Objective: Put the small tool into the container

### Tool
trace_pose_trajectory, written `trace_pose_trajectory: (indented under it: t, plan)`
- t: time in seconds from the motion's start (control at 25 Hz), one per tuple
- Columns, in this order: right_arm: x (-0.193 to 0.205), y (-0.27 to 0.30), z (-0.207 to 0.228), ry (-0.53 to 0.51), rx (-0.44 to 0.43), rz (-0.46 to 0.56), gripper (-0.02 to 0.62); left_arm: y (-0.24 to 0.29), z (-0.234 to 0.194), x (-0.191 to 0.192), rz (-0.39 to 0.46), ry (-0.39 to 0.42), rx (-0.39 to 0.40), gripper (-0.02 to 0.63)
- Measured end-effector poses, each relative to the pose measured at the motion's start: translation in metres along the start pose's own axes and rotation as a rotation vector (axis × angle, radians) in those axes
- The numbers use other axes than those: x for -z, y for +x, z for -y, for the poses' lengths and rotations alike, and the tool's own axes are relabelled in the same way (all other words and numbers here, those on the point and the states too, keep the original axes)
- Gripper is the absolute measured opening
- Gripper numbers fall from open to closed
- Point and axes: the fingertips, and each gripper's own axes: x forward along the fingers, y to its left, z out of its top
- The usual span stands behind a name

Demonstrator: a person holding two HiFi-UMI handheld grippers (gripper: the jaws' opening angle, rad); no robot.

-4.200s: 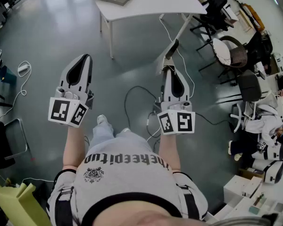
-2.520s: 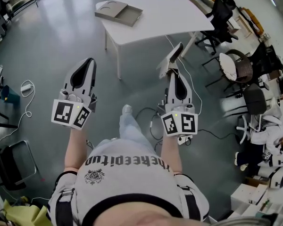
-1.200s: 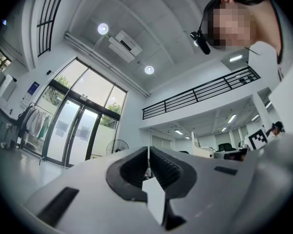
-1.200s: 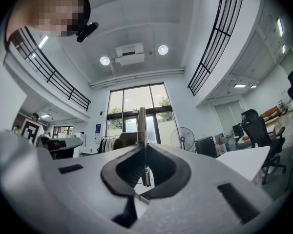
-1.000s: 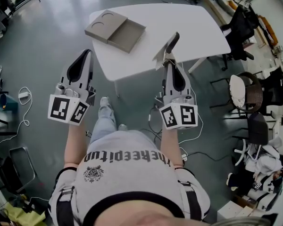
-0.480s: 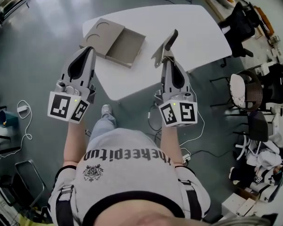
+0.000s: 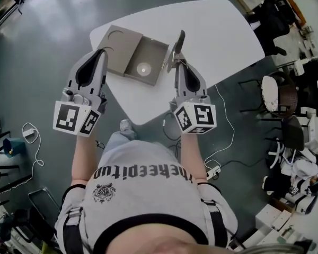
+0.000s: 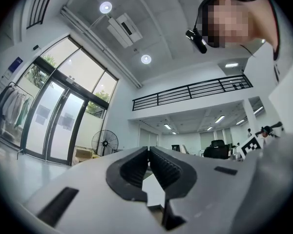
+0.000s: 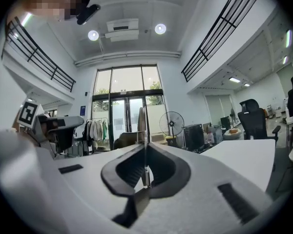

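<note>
In the head view our right gripper (image 7: 176,63) is clamped on the small tool (image 7: 175,49), a flat grey blade with a dark handle pointing away from us. It hangs over the right edge of the open grey container (image 7: 153,52) on the white table (image 7: 217,30). Our left gripper (image 7: 99,53) is near the container's left end. In the left gripper view its jaws meet with nothing between them. In the right gripper view the jaws pinch the tool, edge-on, a thin upright strip
</note>
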Motion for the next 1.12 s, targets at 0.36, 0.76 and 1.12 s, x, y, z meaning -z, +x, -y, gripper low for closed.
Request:
trace_pose_trajectory:
  t: [0.36,0.76,1.12]
  plan:
    - [0.081,0.059,-0.008,-0.081,0.018,-0.21,0.003,0.023,-0.045,0.019,-0.029,-0.024,0.035,0.014]
    - [0.155,0.099,-0.024,-0.366,-0.037,-0.422,0.004,0.028,-0.084,0.036,-0.058,-0.056,0.039,0.014]
    - [0.197,0.111,-0.026,-0.825,-0.122,-0.572,0.003,0.031,-0.1,0.048,-0.071,-0.071,0.032,0.014]
